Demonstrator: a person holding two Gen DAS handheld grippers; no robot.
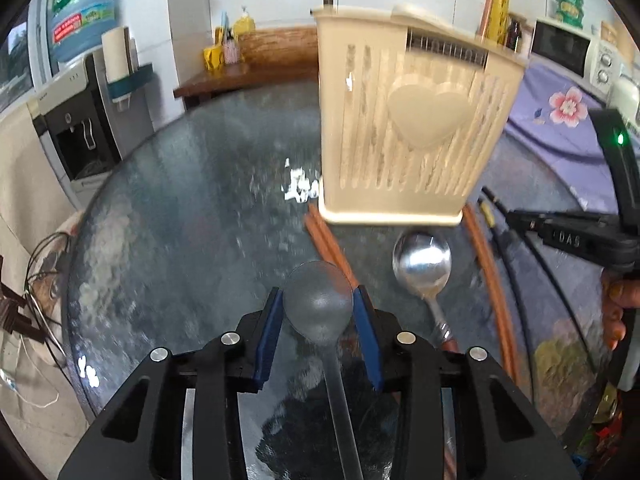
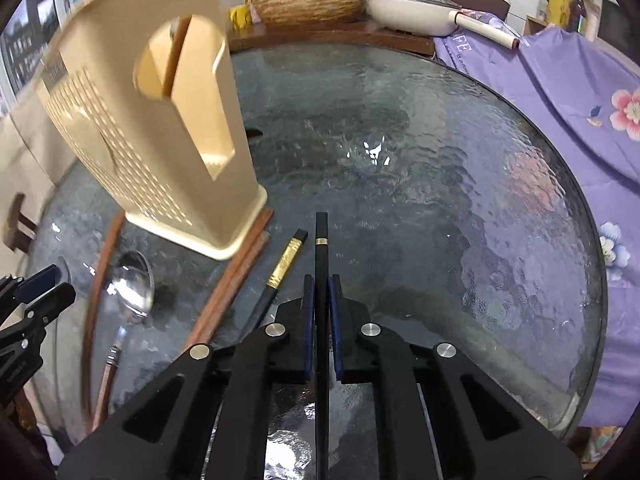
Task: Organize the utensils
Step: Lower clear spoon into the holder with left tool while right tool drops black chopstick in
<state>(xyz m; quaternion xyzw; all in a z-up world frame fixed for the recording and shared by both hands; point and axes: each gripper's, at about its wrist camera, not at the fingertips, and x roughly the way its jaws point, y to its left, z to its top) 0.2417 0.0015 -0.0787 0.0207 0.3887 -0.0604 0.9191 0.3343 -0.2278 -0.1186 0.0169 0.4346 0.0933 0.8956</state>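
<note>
Rippled, glossy round glass tabletop (image 2: 460,200). Cream slotted matt plastic utensil holder (image 1: 408,136), upper centre. Shiny polished metal spoon (image 1: 422,266). Frosted translucent plastic spoon (image 1: 318,306). Smooth reddish-brown wooden chopsticks (image 2: 228,284). Matt black chopstick (image 2: 321,248). Purple floral cloth (image 2: 580,92), right.

Right gripper (image 2: 320,300) clamps black chopstick (image 2: 321,264) (second alongside).

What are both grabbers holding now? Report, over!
Left gripper clamps spoon. Right gripper clamps black chopstick. Utensil holder ahead, unobstructed.

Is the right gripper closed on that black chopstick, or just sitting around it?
Shut on it: the right gripper pads press both sides of the black chopstick, with no gap visible.
</note>
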